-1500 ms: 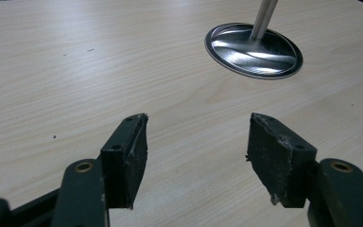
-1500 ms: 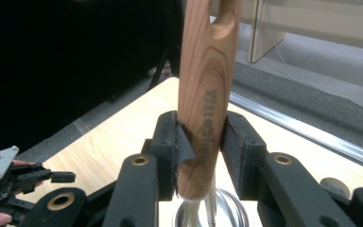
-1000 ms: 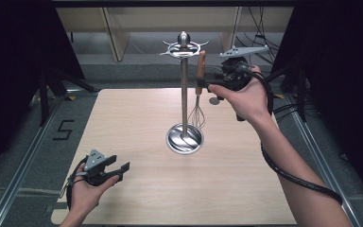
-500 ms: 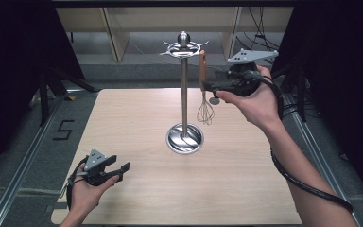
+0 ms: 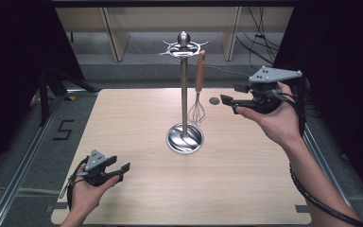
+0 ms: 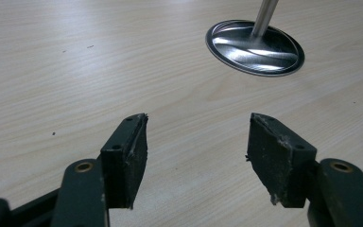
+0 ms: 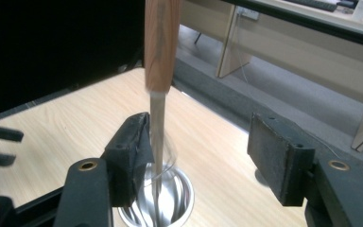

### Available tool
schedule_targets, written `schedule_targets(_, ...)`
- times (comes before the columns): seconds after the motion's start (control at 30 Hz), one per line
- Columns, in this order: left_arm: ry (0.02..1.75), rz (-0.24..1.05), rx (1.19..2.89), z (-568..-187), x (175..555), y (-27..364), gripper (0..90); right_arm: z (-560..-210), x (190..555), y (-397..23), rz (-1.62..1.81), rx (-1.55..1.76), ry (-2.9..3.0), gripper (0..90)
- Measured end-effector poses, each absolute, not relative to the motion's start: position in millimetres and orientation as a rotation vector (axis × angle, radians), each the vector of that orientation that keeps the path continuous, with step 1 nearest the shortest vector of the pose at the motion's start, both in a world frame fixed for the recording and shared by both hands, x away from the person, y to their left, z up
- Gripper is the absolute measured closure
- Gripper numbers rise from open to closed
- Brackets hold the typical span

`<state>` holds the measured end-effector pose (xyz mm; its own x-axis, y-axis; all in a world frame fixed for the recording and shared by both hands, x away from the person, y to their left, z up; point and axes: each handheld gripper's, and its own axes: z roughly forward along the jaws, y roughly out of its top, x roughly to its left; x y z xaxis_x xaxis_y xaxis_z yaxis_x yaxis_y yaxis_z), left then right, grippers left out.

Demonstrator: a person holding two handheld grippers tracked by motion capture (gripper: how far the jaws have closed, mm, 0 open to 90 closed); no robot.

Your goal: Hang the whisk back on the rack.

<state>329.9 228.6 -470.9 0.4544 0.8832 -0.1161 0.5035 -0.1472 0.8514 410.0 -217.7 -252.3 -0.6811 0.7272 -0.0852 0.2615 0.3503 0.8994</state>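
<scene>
Whisk (image 5: 198, 90) is hanging by its wooden handle from one of the hooks at the top of the steel utensil stand (image 5: 184, 94), its wire head dangling just right of the pole and above the round base (image 5: 184, 138); the hanging step looks done. Right gripper (image 5: 230, 98) is sitting to the right of the whisk, apart from it in the high view, and its jaws have just been opening; in the right gripper view (image 7: 196, 156) they are standing wide with the whisk's shaft (image 7: 157, 142) seen in the gap, near the left pad, with no pad pressing on it. Left gripper (image 5: 118, 171) is resting in the person's hand over the near left part of the table (image 5: 123, 123), also spread wide and holding nothing, as its own view (image 6: 196, 156) is showing.

What seems left is only drawing the right hand clear. Open room is lying to the right and nearward across bare wood, though the right table edge is running close under that forearm. Stand is occupying the middle; its hook ring is projecting outward at the top, so a sideways retreat is looking safer than a rising one.
</scene>
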Motion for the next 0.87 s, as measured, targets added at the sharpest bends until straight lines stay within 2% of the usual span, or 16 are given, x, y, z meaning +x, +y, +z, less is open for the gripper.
schedule_targets(0.37,1.185,0.525,1.802,-472,330,228,37.8,-315,391,-255,1.284,0.974,2.163,42.1)
schedule_targets(0.7,1.191,0.517,1.81,-473,330,228,37.8,-412,371,-287,1.246,1.107,2.198,44.6)
schedule_targets(0.87,1.194,0.514,1.813,-474,331,228,37.8,-429,364,-288,1.215,1.141,2.208,46.2)
